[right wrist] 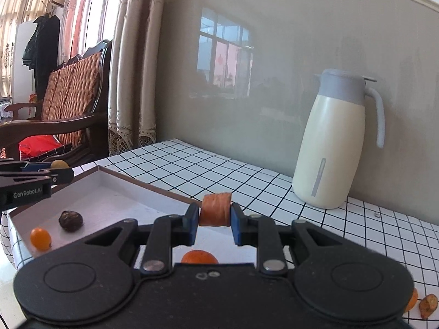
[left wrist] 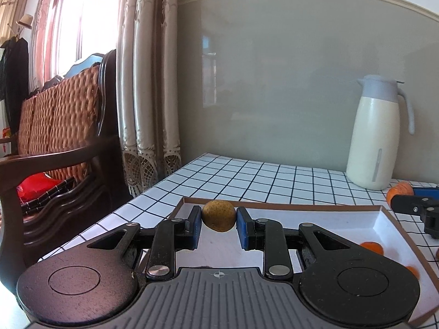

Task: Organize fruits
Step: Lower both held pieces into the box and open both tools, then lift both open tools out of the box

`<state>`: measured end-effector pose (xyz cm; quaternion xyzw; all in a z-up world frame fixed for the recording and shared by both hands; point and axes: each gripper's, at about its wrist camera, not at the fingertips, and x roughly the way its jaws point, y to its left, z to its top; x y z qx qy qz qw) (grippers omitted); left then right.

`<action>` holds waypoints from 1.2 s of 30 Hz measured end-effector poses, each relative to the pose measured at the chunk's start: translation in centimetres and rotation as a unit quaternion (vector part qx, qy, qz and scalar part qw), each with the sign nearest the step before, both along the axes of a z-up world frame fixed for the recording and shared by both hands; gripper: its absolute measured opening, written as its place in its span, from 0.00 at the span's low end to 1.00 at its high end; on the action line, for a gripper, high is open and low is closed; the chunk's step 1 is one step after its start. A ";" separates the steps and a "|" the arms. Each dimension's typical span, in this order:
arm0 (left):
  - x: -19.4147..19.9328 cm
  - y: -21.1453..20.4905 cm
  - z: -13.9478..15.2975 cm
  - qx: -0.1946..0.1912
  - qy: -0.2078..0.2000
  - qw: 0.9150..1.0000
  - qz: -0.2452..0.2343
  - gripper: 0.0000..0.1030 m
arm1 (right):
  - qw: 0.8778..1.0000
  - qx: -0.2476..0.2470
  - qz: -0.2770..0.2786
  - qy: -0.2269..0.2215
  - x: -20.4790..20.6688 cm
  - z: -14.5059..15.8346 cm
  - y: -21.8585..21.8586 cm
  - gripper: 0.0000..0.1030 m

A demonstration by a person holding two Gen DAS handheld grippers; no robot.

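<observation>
Two views. Left wrist: the left hand-held gripper clamps a brownish-yellow fruit above the tray's 11 o'clock corner; lower before releasing.

Right wrist: the right hand-held gripper pinches an orange ridged piece over the tray's 1 o'clock rim. "GenRobot.AI" reads at 9 o'clock.

Desk is white with a thin black grid, like little tiles. Tray is white inside with a brown rim. Left claw is black with blue pads, and the fruit in it is a speckled yellow-brown. Right claw has the same black and blue, with a ridged orange piece. Jug is cream with a grey-blue top and handle. Wall is grey-green.
</observation>
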<state>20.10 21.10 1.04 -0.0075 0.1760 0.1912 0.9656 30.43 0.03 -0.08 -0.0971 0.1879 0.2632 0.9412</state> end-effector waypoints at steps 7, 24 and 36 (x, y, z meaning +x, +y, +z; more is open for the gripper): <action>2.4 1.7 -0.2 -0.018 0.012 1.000 0.023 0.27 | 1.000 0.009 0.001 0.012 2.5 0.1 0.6 0.15; 5.0 3.2 -1.1 -0.042 0.025 0.998 0.048 0.35 | 0.998 -0.002 0.005 0.063 6.1 -0.7 2.1 0.32; 3.0 2.5 -1.4 -0.019 -0.023 0.996 0.083 1.00 | 0.996 0.056 -0.053 0.039 5.8 -0.9 -0.8 0.94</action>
